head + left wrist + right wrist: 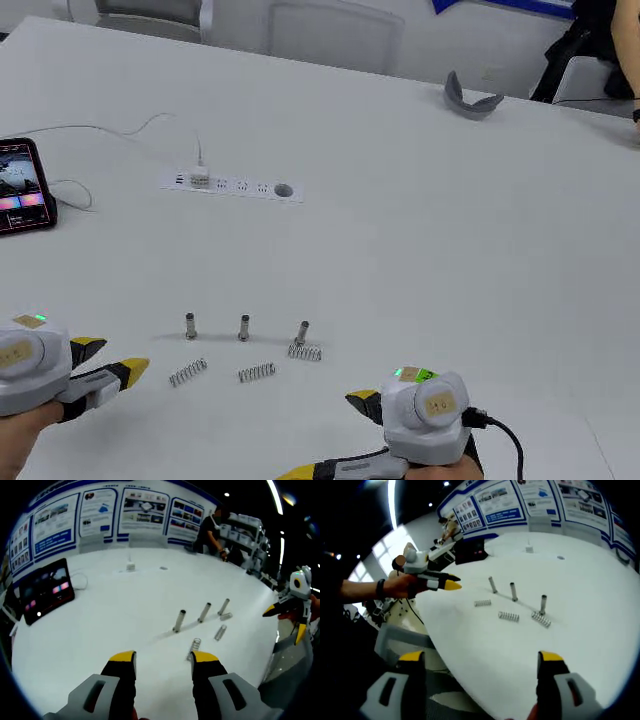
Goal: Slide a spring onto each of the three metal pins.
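Head view: left gripper [115, 357] and right gripper [322, 435] open, empty, flanking three springs [257, 372] beside upright pins [244, 327]. Look light, squashy, roll-prone; best pinched gently mid-coil.

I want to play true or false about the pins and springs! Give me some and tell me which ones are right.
1. Three pins stand upright on the table. True.
2. Every pin already wears a spring. False: all three springs lie on the table beside the pins.
3. The left gripper and right gripper are both open. True.
4. The left gripper holds a spring. False: nothing is between its jaws.
5. The phone has a lit screen. True.
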### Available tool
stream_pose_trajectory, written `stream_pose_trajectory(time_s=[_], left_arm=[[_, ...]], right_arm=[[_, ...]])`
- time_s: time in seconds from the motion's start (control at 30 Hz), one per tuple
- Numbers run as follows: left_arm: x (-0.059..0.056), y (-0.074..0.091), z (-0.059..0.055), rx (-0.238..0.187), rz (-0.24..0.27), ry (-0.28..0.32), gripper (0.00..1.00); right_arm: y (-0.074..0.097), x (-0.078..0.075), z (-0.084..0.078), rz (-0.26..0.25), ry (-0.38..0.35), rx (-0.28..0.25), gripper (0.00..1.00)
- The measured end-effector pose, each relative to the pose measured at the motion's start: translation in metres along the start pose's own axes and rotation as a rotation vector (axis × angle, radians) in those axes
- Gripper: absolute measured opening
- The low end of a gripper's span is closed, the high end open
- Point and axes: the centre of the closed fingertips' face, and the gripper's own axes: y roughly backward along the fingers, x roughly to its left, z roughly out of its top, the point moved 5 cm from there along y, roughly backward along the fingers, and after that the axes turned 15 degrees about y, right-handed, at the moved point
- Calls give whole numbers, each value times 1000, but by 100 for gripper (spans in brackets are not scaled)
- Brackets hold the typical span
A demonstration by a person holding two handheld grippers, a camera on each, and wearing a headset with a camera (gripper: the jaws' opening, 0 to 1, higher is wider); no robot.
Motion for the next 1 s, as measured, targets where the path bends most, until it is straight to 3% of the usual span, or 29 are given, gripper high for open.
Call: stream_pose_trajectory(time_s=[0.4,1.0], left_arm=[[-2,11,-17,27,-11,-2,63],[-7,0,-34,79,-19,-14,66]], right_arm=[[-5,4,0,17,11,8,95],[-2,3,1,1,8,5,94]])
